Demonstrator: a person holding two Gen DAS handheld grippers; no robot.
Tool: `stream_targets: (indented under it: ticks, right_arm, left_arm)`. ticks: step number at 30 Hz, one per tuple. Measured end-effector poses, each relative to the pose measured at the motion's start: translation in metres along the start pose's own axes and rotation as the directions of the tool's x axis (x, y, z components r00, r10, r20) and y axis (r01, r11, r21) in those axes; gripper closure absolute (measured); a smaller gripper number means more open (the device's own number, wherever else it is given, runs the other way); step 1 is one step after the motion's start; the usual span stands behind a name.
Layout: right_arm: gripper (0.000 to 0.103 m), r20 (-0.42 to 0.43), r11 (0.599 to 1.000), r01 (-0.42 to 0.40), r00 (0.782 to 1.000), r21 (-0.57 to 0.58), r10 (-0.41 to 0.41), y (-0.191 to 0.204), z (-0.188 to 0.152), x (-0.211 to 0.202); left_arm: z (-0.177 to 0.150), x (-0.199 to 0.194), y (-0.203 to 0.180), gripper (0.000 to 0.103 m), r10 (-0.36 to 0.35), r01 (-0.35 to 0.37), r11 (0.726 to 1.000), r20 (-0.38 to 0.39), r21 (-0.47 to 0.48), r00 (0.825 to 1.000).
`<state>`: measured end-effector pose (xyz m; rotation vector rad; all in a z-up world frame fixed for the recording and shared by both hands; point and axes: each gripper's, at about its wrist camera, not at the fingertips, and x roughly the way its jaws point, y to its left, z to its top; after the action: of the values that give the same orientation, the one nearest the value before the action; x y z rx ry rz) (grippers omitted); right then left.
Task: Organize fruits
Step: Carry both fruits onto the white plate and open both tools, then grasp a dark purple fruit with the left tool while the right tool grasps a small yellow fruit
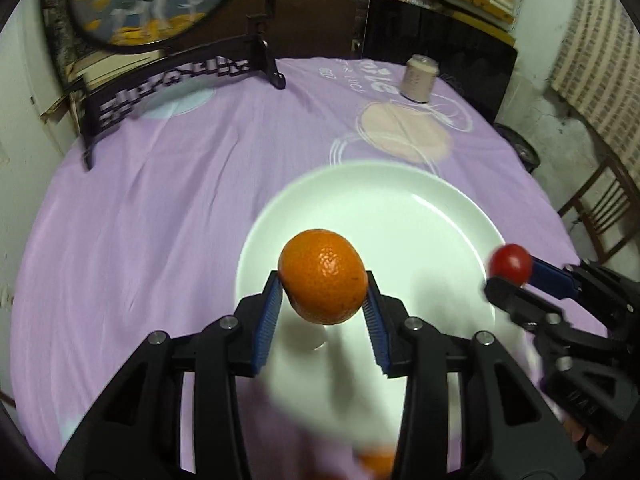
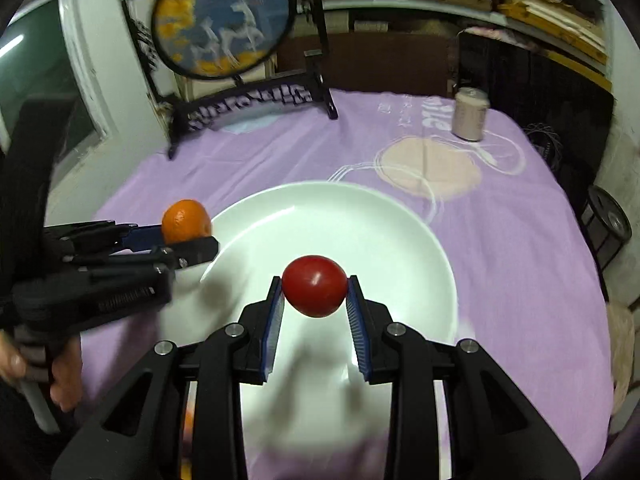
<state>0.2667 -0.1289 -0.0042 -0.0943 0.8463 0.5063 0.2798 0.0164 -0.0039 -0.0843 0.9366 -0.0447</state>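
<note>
The white plate [image 1: 400,216] is left bare, so free room is given above it. Open purple tablecloth [image 1: 168,208] is found to its left. At the far edge, passage is blocked by the black carved stand [image 1: 176,80] and a beige can [image 1: 418,79].

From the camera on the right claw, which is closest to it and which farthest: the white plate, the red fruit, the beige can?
1. Red fruit: pinched between the right claw's pads, held above the plate.
2. White plate: just below and ahead, on the purple cloth.
3. Beige can: far back on the table, to the right.
</note>
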Motion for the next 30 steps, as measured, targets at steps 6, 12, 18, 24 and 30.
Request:
stream_targets:
  ticks: [6,12,18,24,30]
  right_arm:
    - [0.071,-0.148,1.0,0.018,0.989,-0.001,-0.018,-0.016,0.038,0.073]
    - [0.049,-0.143,0.995,0.103,0.984,-0.005,-0.102,-0.023,0.044,0.069]
    - [0.034,-0.039,0.997,0.07,0.997,-0.013,-0.071,-0.007,0.006,-0.029]
    - [0.012,0.049,0.997,0.072,0.996,0.033,-0.073,0.023,-0.095,-0.098]
    - [0.012,0.015,0.991,0.111,0.994,0.079,-0.112,0.029,-0.141,-0.129]
  left_arm:
    - [0.031,0.055,0.006,0.062,-0.021,0.019,1.0,-0.087,-0.025,0.996]
    - [0.032,0.04,0.01,0.037,-0.036,0.035,0.999,-0.045,-0.026,0.998]
    - [-0.007,-0.057,0.011,0.022,-0.084,0.085,0.996,0.102,-0.007,0.991]
    - [-0.116,-0.114,0.001,0.02,-0.055,0.051,0.998,0.191,0.024,0.98]
    - [-0.177,-0.141,0.01,0.02,-0.024,0.026,1.0,0.173,-0.006,0.985]
